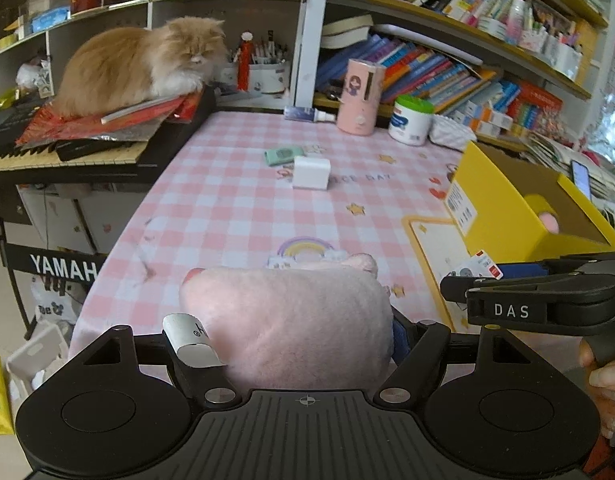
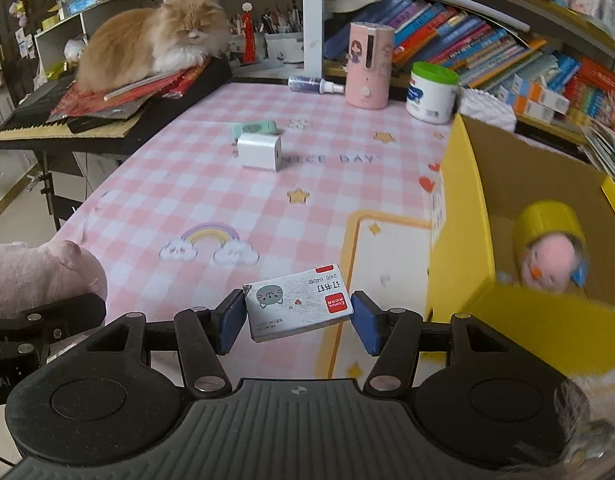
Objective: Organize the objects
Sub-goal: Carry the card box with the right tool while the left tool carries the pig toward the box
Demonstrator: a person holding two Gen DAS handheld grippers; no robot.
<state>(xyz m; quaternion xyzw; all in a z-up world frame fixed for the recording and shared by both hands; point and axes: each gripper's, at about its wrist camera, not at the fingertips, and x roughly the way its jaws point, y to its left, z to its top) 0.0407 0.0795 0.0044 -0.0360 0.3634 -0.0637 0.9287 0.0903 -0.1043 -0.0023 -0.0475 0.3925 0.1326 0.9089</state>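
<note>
My left gripper [image 1: 295, 332] is shut on a pink plush toy [image 1: 291, 320], held low over the pink checked tablecloth [image 1: 227, 208]; the toy also shows at the left edge of the right wrist view [image 2: 39, 276]. My right gripper [image 2: 293, 320] is shut on a small white staple box [image 2: 297, 306] with a red label, just left of the open yellow cardboard box [image 2: 459, 208]. Inside that box lie a yellow tape roll [image 2: 547, 220] and a small pink doll [image 2: 551, 264]. A white charger cube [image 2: 259, 150] and a green item [image 2: 255, 128] lie mid-table.
An orange cat [image 1: 139, 64] lies on red papers on a Yamaha keyboard [image 1: 67, 152] at the left. A pink cylinder [image 2: 367, 66], a green-lidded tub [image 2: 431, 92] and a spray bottle [image 2: 315, 85] stand at the table's back. Bookshelves [image 1: 447, 68] fill the right.
</note>
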